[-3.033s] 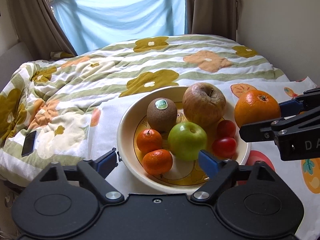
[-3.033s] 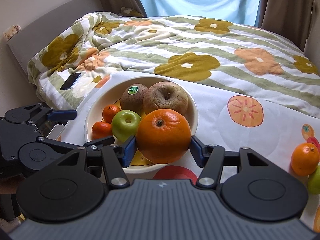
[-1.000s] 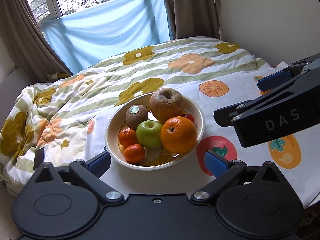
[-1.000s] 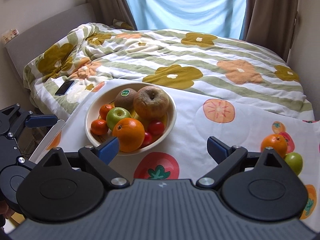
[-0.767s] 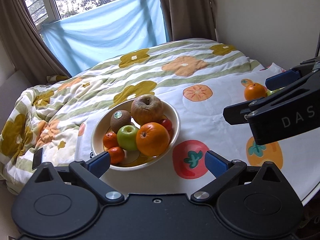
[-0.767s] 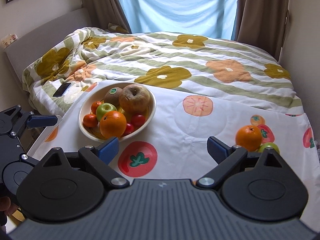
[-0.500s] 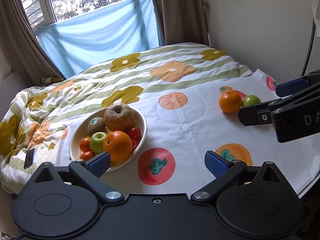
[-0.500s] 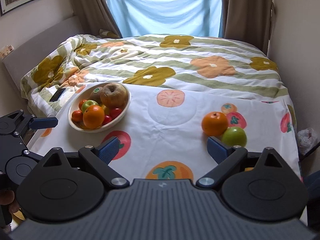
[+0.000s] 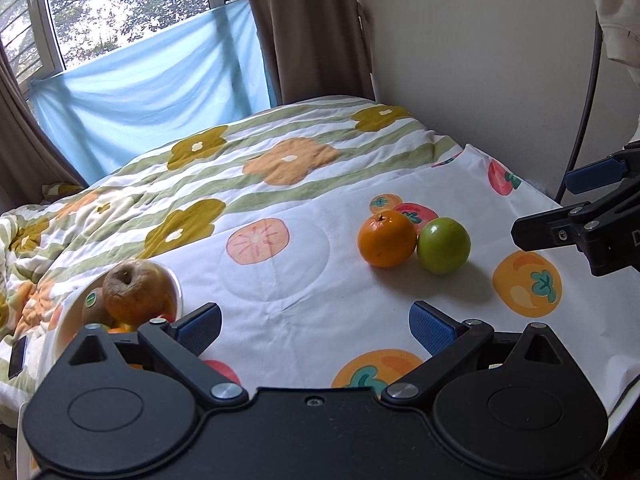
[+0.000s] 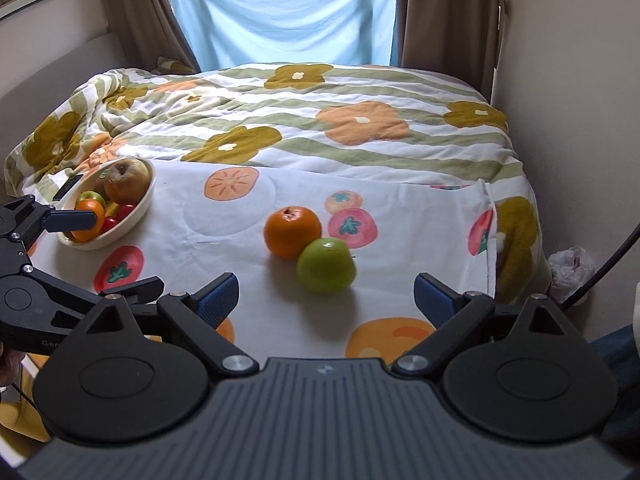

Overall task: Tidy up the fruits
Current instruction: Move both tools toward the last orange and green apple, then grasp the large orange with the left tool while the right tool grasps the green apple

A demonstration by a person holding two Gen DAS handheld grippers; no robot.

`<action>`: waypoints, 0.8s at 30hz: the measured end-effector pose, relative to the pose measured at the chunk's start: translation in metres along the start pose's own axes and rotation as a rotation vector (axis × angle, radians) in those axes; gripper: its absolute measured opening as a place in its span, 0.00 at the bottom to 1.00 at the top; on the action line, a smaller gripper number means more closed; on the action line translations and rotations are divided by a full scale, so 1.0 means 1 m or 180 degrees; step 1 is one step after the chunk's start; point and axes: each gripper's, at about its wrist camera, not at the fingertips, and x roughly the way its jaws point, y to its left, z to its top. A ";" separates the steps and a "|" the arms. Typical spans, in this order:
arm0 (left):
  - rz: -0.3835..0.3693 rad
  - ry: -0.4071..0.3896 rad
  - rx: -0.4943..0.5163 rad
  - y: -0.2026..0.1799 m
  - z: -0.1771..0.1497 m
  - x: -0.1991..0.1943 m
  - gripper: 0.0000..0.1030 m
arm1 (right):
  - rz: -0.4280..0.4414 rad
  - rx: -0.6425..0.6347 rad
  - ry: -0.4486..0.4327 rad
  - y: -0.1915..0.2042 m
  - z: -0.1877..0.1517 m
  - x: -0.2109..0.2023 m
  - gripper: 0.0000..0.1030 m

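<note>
An orange (image 9: 386, 238) (image 10: 292, 231) and a green apple (image 9: 443, 244) (image 10: 326, 265) lie touching on the fruit-print cloth. A cream bowl (image 10: 141, 207) (image 9: 176, 289) at the left holds a brown apple (image 9: 132, 290) (image 10: 126, 178), a kiwi, a green apple, oranges and tomatoes. My right gripper (image 10: 326, 298) is open, just in front of the loose green apple. My left gripper (image 9: 315, 325) is open over bare cloth, with the bowl behind its left finger. The right gripper (image 9: 588, 208) also shows at the right edge of the left wrist view.
The cloth (image 10: 240, 248) covers a table against a bed with a flowered quilt (image 10: 320, 120). A black phone (image 10: 67, 187) lies on the quilt by the bowl. A wall (image 9: 500, 60) and a cable (image 9: 584, 96) stand at the right; a crumpled bag (image 10: 570, 268) lies on the floor.
The right gripper let go of the orange in the bowl and opened. Both grippers swung right, from the bowl to the loose orange and green apple.
</note>
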 end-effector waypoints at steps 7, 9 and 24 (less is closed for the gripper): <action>-0.0133 0.0006 0.0217 -0.005 0.009 0.051 0.99 | -0.0018 -0.0062 0.0110 -0.016 -0.011 0.043 1.00; -0.0168 0.0031 0.0229 -0.005 0.011 0.064 0.99 | -0.0003 -0.0055 0.0129 -0.017 -0.013 0.053 1.00; -0.0249 0.0203 0.0143 0.001 0.017 0.119 0.97 | 0.0058 -0.0181 0.0196 -0.002 -0.018 0.119 0.88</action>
